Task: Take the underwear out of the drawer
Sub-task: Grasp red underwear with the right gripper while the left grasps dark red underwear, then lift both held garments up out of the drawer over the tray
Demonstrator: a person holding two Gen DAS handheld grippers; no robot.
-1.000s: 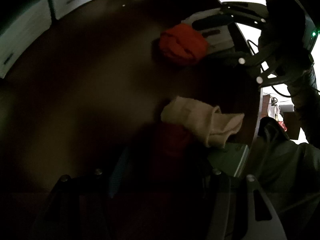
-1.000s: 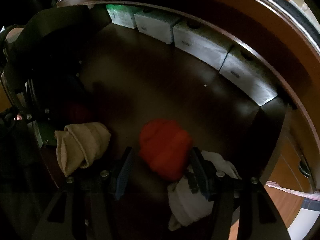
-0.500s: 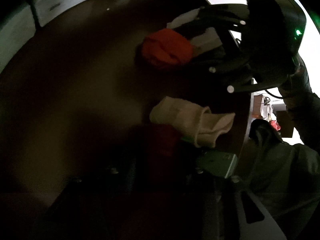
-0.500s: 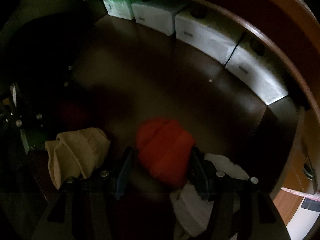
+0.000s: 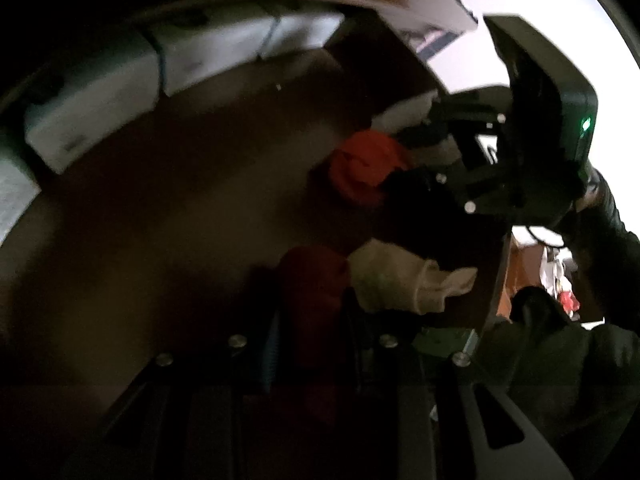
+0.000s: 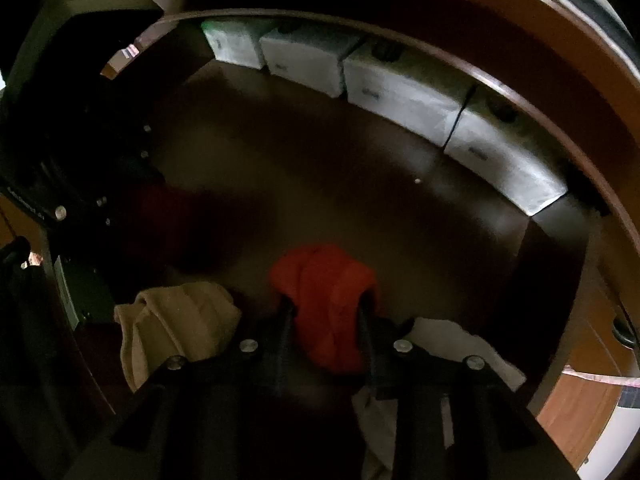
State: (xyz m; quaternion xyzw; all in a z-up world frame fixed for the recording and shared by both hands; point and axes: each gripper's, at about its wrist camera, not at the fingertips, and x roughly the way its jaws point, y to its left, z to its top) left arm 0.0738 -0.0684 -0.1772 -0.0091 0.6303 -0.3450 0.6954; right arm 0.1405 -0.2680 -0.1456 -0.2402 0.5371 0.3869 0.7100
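Note:
Several rolled pieces of underwear lie at the front of a dark wooden drawer (image 6: 360, 184). My right gripper (image 6: 325, 308) points down into it, its jaws closing, and the pads pinch an orange-red roll (image 6: 324, 280) between them. That roll (image 5: 360, 172) also shows in the left wrist view. My left gripper (image 5: 312, 320) is closing too, with a dark red roll (image 5: 312, 280) squeezed between its fingers. A beige roll (image 5: 400, 280) lies right beside it, loose. A white piece (image 6: 452, 344) lies under and to the right of the right gripper.
A row of white boxes (image 6: 384, 88) lines the drawer's back wall. A greenish flat box (image 6: 84, 296) leans at the front left corner. The drawer's front rim (image 5: 496, 280) runs close behind the rolls. A person's dark sleeve (image 5: 600, 240) reaches in from the right.
Both grippers' jaws have come together on their rolls: the right on the orange-red one, the left on the dark red one. The left view has tilted up, showing more of the drawer's back.

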